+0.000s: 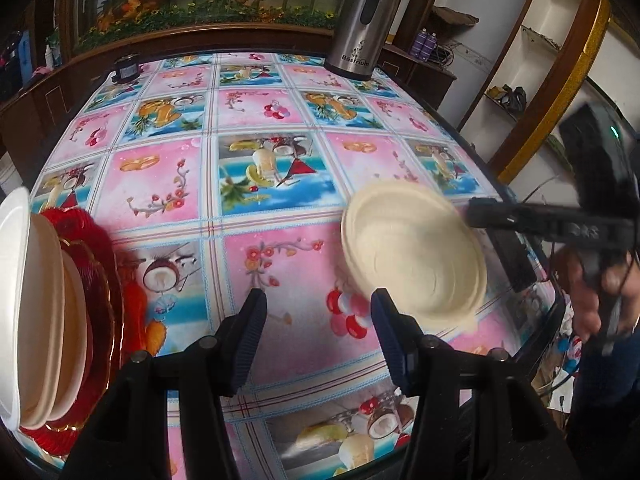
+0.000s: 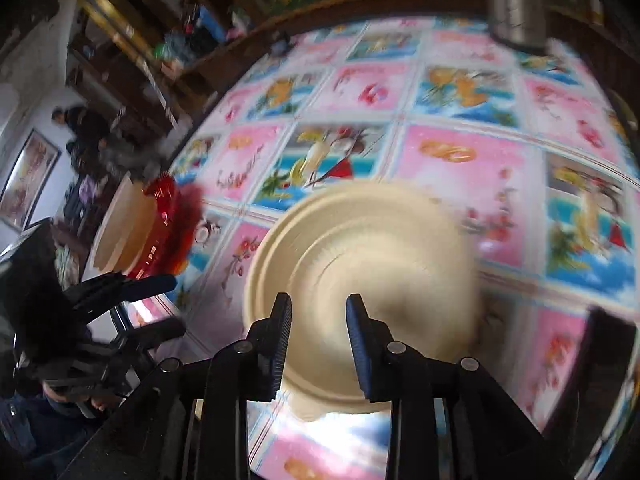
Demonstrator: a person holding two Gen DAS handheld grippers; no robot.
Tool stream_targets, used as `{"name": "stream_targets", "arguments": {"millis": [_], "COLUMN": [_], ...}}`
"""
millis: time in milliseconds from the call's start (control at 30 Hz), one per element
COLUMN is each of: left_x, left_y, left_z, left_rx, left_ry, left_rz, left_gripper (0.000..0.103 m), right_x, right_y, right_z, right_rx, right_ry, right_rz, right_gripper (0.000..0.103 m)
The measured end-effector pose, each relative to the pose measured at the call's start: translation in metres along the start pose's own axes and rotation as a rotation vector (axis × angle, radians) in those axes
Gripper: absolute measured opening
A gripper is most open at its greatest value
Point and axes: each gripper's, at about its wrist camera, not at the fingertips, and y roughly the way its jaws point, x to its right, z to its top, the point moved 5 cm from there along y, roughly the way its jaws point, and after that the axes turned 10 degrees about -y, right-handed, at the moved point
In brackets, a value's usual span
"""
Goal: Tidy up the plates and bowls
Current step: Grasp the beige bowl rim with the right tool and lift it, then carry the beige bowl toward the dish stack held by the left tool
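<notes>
The cream bowl [image 2: 360, 280] sits mouth-up on the surface [image 1: 272, 264], round, with no long axis. Right gripper [image 2: 318, 344] jaws are spread over its near rim; left gripper [image 1: 318, 340] jaws are spread, empty, beside it.

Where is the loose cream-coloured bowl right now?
The cream-coloured bowl lies on the floral tablecloth, right of centre in the left wrist view, just ahead of the right gripper, whose jaws stand apart.

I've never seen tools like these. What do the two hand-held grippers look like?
Both are black plastic. The left gripper and the right gripper each have two flat fingers with ribbed dark blue pads, joined to angular black arms by round silver pins. Seen from the left, the right one has a thick black body with a small green light, thin black cables, and a hand around its grip.
</notes>
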Motion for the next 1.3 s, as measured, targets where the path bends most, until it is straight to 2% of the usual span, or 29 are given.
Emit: {"name": "stream_targets", "arguments": {"millis": [67,133,233,367,400,433,467,533,633,700,833,900,1000,1167,1300], "left_x": [0.006,0.015,0.029,0.039,0.040,0.041,0.041,0.042,0.040,0.040,0.046,0.047,0.043,0.032,0.028], "left_y": [0.002,0.010,0.030,0.067,0.073,0.079,0.082,0.082,0.074,0.068,0.048,0.040,0.032,0.040,0.048], "left_z": [0.012,0.026,0.045,0.055,0.054,0.051,0.047,0.036,0.022,0.010,-0.016,-0.020,-0.014,0.003,0.004], "left_rx": [0.002,0.005,-0.014,-0.089,-0.102,-0.123,-0.138,-0.163,-0.161,-0.179,-0.181,-0.176,-0.145,-0.136,-0.145], "left_ry": [-0.006,0.008,0.039,0.053,0.059,0.064,0.069,0.079,0.093,0.086,0.110,0.113,0.107,0.073,0.059], "left_rz": [-0.022,-0.025,-0.017,-0.012,-0.012,-0.007,-0.003,-0.017,-0.003,-0.029,-0.058,-0.065,-0.058,-0.060,-0.053], "left_gripper": [0.053,0.053,0.053,0.052,0.050,0.043,0.034,0.031,0.032,0.032,0.034,0.038,0.044,0.053,0.054], "right_x": [0.008,0.016,0.022,0.017,0.015,0.012,0.010,0.009,0.018,0.027,0.049,0.056,0.060,0.048,0.032], "right_y": [-0.022,-0.033,-0.031,-0.014,-0.008,-0.003,0.001,0.006,0.011,0.012,-0.002,-0.011,-0.033,-0.038,-0.032], "right_z": [-0.015,-0.029,-0.055,-0.072,-0.074,-0.075,-0.074,-0.069,-0.051,-0.033,0.003,0.012,0.004,-0.035,-0.063], "right_rx": [0.066,0.094,0.083,0.033,0.020,0.008,0.001,0.001,0.022,0.046,0.185,0.212,0.249,0.199,0.167], "right_ry": [0.043,0.099,0.184,0.225,0.229,0.228,0.222,0.208,0.185,0.156,0.134,0.141,0.202,0.268,0.313], "right_rz": [-0.050,-0.082,-0.039,0.016,0.042,0.053,0.057,0.055,-0.009,-0.068,-0.149,-0.179,-0.131,-0.018,0.072], "right_gripper": [0.031,0.031,0.031,0.031,0.031,0.031,0.031,0.031,0.030,0.030,0.030,0.031,0.033,0.034,0.034]}}
